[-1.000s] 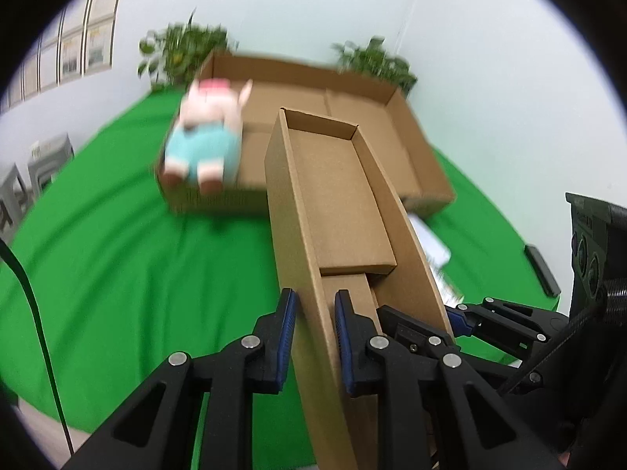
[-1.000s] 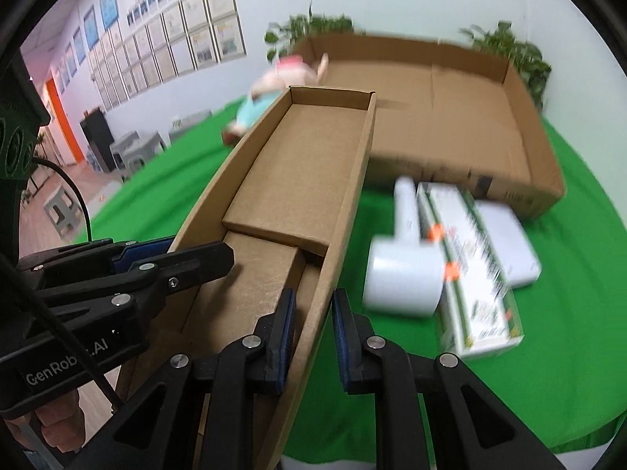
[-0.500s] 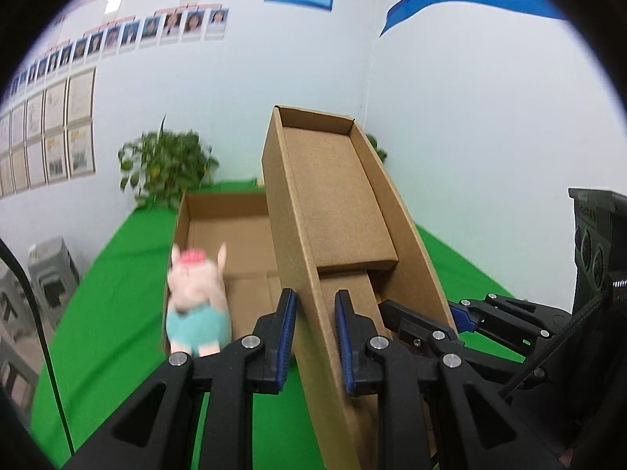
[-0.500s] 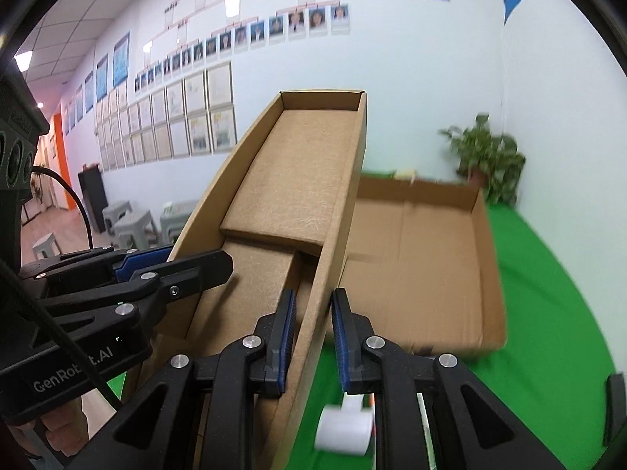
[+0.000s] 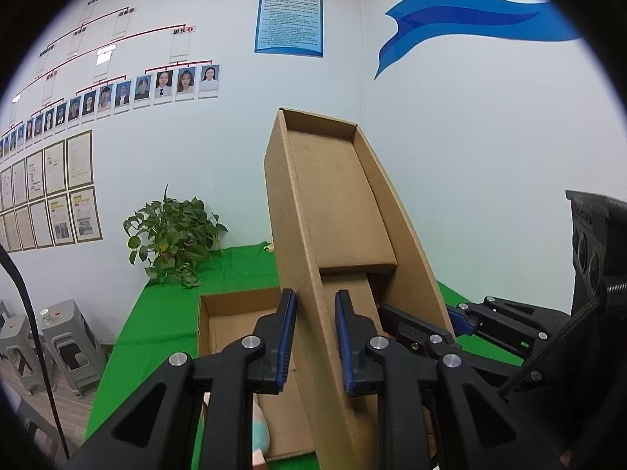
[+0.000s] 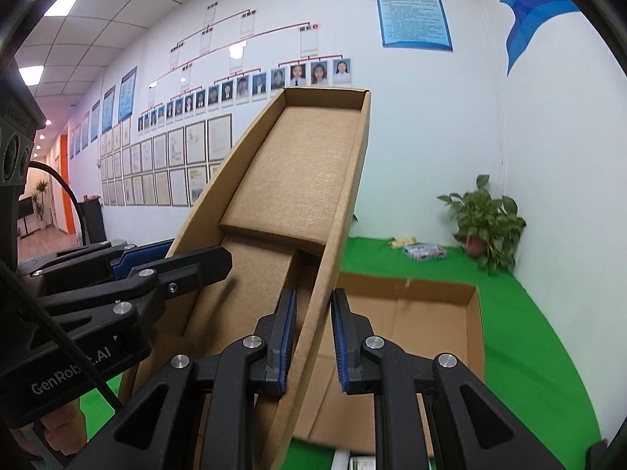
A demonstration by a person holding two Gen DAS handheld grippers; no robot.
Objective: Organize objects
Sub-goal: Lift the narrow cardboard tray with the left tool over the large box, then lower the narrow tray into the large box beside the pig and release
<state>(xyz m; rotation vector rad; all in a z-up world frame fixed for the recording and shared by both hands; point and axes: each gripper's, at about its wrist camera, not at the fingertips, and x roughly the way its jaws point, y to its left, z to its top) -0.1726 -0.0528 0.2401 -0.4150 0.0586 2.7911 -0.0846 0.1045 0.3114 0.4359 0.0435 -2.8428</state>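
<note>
Cardboard tray [image 5: 333,203], long, narrow and empty, is tilted steeply up above the green table [image 6: 548,352]. Left gripper [image 5: 312,337] clamps its left wall, right gripper [image 6: 311,337] its right wall. Below lies a wide open box [image 6: 431,313]; plants [image 5: 172,235] stand at the table's far edge.

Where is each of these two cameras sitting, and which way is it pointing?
Left wrist: rides on the left gripper, looking along its fingers up the narrow cardboard box toward the wall; the right gripper shows at right.
Right wrist: rides on the right gripper, same direction; the left gripper shows at left.
Shared: the box, the large cardboard tray, green cloth.
</note>
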